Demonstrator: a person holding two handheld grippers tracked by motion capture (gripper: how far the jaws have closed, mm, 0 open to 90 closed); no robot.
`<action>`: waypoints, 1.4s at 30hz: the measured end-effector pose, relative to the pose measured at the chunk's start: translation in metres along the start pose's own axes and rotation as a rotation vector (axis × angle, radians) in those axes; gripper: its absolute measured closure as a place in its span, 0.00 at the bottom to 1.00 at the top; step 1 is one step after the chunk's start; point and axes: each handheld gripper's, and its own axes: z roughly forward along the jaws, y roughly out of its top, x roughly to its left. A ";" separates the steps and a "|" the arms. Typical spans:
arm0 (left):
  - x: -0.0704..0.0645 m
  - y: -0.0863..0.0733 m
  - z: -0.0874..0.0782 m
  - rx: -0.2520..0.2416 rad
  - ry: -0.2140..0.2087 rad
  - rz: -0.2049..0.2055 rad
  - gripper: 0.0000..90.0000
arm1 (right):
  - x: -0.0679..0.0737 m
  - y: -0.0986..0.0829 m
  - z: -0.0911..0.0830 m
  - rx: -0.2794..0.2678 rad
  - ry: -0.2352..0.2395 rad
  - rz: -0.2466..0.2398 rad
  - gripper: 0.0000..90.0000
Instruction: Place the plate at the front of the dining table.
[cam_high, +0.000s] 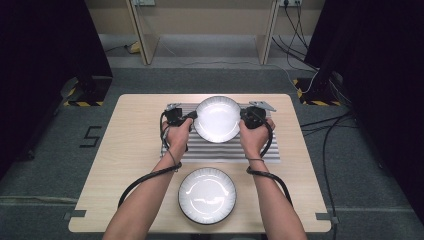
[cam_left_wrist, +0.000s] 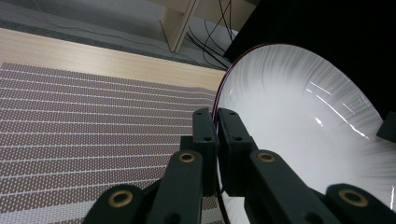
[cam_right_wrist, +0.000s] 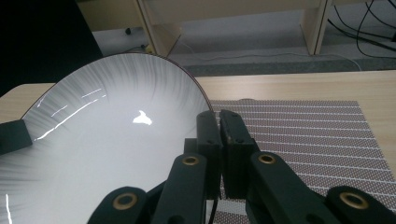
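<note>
A white plate (cam_high: 218, 118) with a thin dark rim hangs above the striped placemat (cam_high: 215, 150), held from both sides. My left gripper (cam_high: 192, 117) is shut on its left rim; the left gripper view shows the rim pinched between the jaws (cam_left_wrist: 215, 122) and the plate (cam_left_wrist: 299, 126) spreading to the right. My right gripper (cam_high: 243, 116) is shut on the right rim, seen up close as the plate (cam_right_wrist: 102, 135) clamped at the jaw tips (cam_right_wrist: 218, 122). A second white plate (cam_high: 207, 194) lies flat on the wooden table (cam_high: 125, 165) near its front edge, between the forearms.
The placemat (cam_left_wrist: 93, 135) (cam_right_wrist: 308, 130) covers the table's middle and back. Beyond the table stand wooden shelf legs (cam_high: 139, 35), black stands with hazard-striped bases (cam_high: 82, 95) and loose cables (cam_high: 320, 125) on the grey floor.
</note>
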 end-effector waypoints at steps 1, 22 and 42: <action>0.000 0.000 0.000 0.000 0.000 0.000 0.96 | 0.000 0.000 0.000 0.000 0.000 0.000 0.98; 0.007 -0.014 0.013 0.053 0.027 -0.015 0.95 | -0.006 -0.013 0.013 0.048 -0.005 0.008 0.98; 0.014 -0.033 0.022 0.135 0.055 -0.020 0.95 | -0.011 -0.035 0.025 0.128 -0.011 0.035 0.97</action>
